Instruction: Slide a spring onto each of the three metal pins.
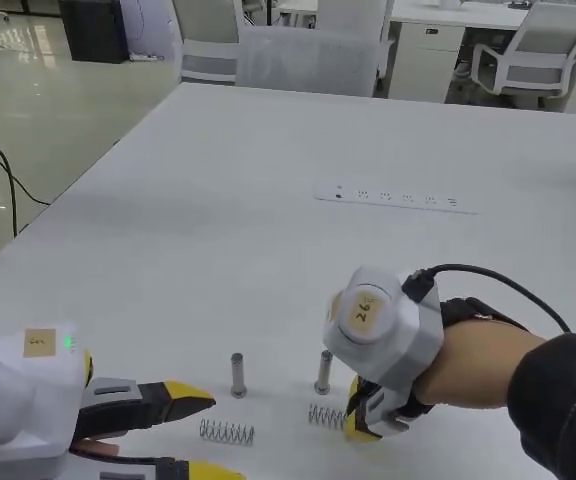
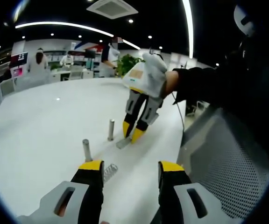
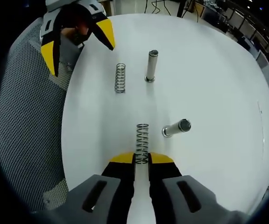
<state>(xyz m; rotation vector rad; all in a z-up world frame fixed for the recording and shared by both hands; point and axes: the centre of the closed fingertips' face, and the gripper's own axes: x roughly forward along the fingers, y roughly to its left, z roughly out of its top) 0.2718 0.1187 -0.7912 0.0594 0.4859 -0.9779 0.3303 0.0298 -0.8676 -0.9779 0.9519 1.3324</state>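
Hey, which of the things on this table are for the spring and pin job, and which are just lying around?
For the job:
first pin, upright
second pin, upright
loose spring, lying flat
gripped spring, pinched by the right gripper
left gripper, open

Just lying about:
power strip
office chairs beyond the table

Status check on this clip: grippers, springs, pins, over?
Right gripper shut on first spring. Left gripper open, second spring by its jaw. Two pins upright, both bare. Nothing blocking.
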